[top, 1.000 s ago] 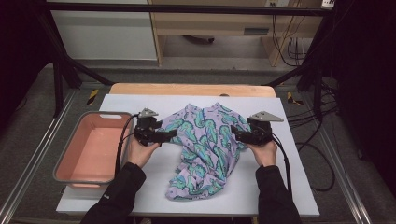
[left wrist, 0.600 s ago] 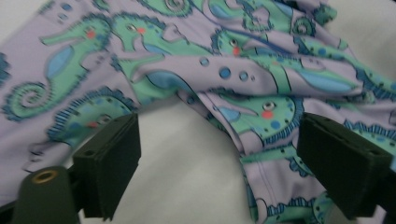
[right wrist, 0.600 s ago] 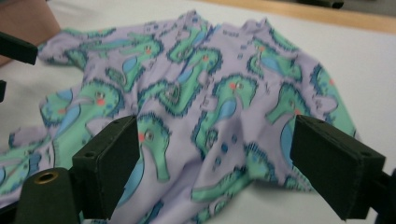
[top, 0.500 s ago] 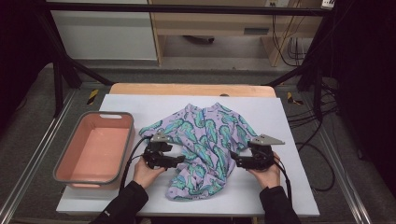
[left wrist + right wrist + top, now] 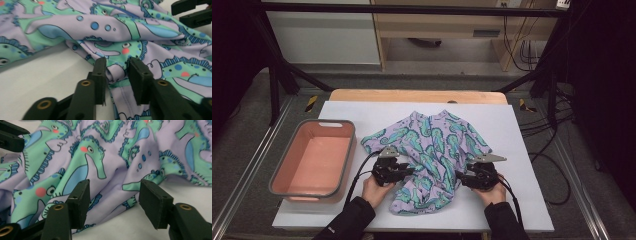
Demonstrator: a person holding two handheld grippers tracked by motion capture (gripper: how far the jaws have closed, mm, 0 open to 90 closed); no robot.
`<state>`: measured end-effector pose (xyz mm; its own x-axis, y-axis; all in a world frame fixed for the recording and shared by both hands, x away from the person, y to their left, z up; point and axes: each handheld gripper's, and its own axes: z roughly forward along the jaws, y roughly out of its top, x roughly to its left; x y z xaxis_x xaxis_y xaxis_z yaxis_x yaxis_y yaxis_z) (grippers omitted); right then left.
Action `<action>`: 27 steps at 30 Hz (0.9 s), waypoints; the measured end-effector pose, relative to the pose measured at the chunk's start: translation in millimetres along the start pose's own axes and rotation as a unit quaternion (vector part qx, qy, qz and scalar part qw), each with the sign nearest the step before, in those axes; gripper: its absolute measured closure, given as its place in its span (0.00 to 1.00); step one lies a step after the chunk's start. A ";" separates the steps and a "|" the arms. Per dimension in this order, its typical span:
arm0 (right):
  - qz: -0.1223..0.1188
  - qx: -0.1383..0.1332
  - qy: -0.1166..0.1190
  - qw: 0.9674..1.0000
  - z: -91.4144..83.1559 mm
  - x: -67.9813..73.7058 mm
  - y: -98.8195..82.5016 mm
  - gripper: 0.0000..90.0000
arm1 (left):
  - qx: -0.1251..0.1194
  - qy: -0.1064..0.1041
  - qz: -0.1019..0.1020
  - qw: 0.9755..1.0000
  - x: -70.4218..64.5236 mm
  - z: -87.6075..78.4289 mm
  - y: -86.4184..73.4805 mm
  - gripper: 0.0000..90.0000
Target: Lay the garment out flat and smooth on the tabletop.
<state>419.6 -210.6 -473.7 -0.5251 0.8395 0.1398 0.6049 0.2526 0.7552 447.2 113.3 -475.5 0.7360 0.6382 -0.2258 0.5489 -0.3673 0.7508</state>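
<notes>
Gripping the hem of the lilac seahorse-print fabric garment (image 5: 432,155) lying mid-table on the white mat (image 5: 522,130).

Left gripper (image 5: 116,72), closing, has a hem fold between narrowed jaws; right gripper (image 5: 113,195), also closing, stands half open astride the edge. Seat both pads fully on cloth before lifting.

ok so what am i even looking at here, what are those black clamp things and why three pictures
A person holds a hand-held gripper in each hand: the left gripper and the right gripper. One picture looks down from above the table; the other two come from cameras riding on each gripper, looking along its black fingers. On the table lie a purple seahorse-print garment and a pink bin. Both grippers have just been closing. The left one's fingers sit around a fold of cloth; the right one's fingers stand apart at the garment's edge.
</notes>
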 end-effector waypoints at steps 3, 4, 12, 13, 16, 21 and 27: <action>-0.003 0.011 0.000 1.000 3.0 1.0 -1.0 0.58 | 0.001 -0.004 0.005 1.000 -1.2 0.4 -0.1 0.85; -0.004 0.014 -0.001 1.000 3.8 1.6 -1.3 0.61 | 0.001 -0.004 0.006 1.000 -1.6 0.0 -0.1 0.88; -0.010 0.028 0.006 1.000 1.8 0.8 0.8 0.99 | 0.009 0.008 0.028 1.000 -6.4 -8.2 3.1 0.94; -0.011 0.025 0.005 1.000 -0.9 -0.1 2.9 1.00 | 0.008 0.007 0.027 1.000 -6.7 -11.4 4.4 0.94; -0.020 0.009 -0.008 1.000 -11.8 -4.2 12.5 1.00 | -0.002 0.011 0.031 0.999 -9.4 -25.9 9.4 0.94; -0.020 -0.039 -0.042 0.998 -30.7 -15.0 42.6 1.00 | -0.015 0.023 0.029 0.999 -9.8 -54.2 10.2 0.94; -0.015 -0.071 -0.085 0.994 -20.4 -24.2 78.7 1.00 | 0.001 0.024 0.033 0.999 -17.8 -72.4 -9.8 0.94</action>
<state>467.7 -220.9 -404.6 -0.4247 0.9052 0.0150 0.4936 0.2176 0.8420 400.1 154.5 -434.0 0.7511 0.6439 -0.1460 0.5004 -0.4109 0.7621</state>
